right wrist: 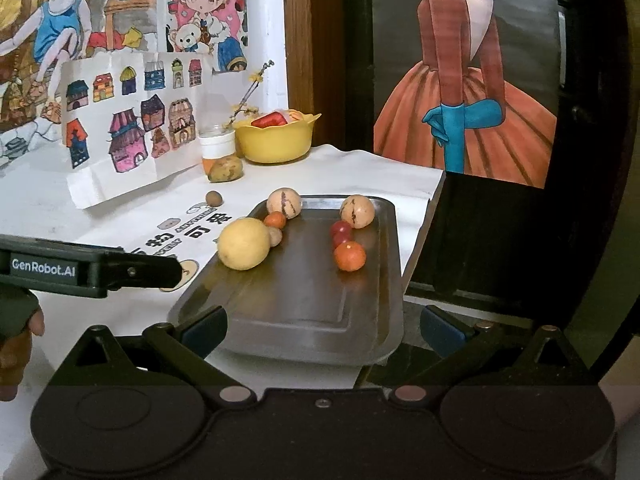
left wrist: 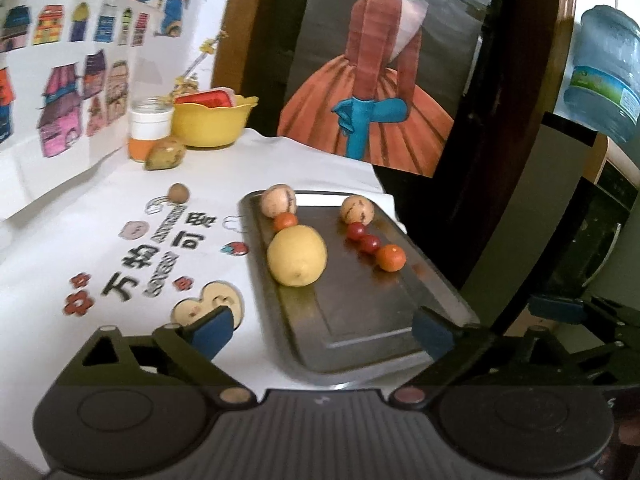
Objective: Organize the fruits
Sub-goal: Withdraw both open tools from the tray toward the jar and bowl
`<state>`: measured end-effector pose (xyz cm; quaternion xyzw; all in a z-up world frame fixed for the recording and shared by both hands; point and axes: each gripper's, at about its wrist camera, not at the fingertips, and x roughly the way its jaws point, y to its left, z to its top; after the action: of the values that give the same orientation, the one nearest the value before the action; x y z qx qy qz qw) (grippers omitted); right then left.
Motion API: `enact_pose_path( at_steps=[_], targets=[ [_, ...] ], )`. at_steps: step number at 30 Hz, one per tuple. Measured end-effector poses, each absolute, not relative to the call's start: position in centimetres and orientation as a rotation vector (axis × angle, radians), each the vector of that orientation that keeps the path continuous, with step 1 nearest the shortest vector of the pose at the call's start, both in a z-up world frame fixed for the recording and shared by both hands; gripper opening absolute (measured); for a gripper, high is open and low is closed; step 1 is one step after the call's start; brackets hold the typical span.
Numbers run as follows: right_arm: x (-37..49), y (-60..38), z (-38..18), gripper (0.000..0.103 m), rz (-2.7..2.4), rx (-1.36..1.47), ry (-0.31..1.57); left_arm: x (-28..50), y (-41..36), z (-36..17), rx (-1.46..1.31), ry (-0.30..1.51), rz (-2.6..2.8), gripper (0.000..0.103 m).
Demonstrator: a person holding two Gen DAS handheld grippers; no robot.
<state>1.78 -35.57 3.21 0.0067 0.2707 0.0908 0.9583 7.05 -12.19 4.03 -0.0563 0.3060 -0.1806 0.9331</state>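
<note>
Both claws are hovering at the near end of the metal tray, and both are standing wide open with nothing between the fingers: the left claw is straddling the tray's near left corner, and the right claw is framing the tray's near edge. The tray is lying on the white tabletop, and the fruits in it are sitting in two short rows. On the left row a large yellow lemon is touching a small orange fruit, and a pale speckled fruit is behind them. On the right row a second pale fruit, two red cherry tomatoes and an orange mandarin are lining up. Some fruits are not yet in the tray: a small brown round fruit and a greenish mango-like fruit are lying on the cloth, near a yellow bowl and a jar. I judge that the sorting is partly done and a claw is between picks. The next move probably calls for reaching past the tray to one loose fruit, and closing gently, because round fruit rolls easily.
</note>
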Motion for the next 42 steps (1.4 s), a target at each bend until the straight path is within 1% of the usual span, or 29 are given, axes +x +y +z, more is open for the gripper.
enact_pose_path(
  at_steps=[3, 13, 20, 31, 42],
  targets=[
    [0.7, -35.0, 3.0, 0.102, 0.187, 0.021, 0.556, 5.6, -11.1, 3.7, -0.115, 0.617, -0.346, 0.102],
    [-2.2, -32.4, 2.5, 0.102, 0.2, 0.036, 0.567, 2.3, -7.2, 1.7, -0.151, 0.651, -0.28, 0.102],
    [-2.9, -29.8, 2.0, 0.102, 0.25, 0.025, 0.597, 1.1, -4.7, 1.1, -0.151, 0.654, -0.216, 0.102],
    [-2.5, -25.1, 1.9, 0.102, 0.331, -0.012, 0.619, 0.2, -1.3, 0.5, -0.197, 0.662, -0.147, 0.102],
    [0.8, -21.0, 3.2, 0.102, 0.397, -0.014, 0.587, 1.8, 0.9, 1.1, -0.221, 0.642, -0.094, 0.102]
  ],
)
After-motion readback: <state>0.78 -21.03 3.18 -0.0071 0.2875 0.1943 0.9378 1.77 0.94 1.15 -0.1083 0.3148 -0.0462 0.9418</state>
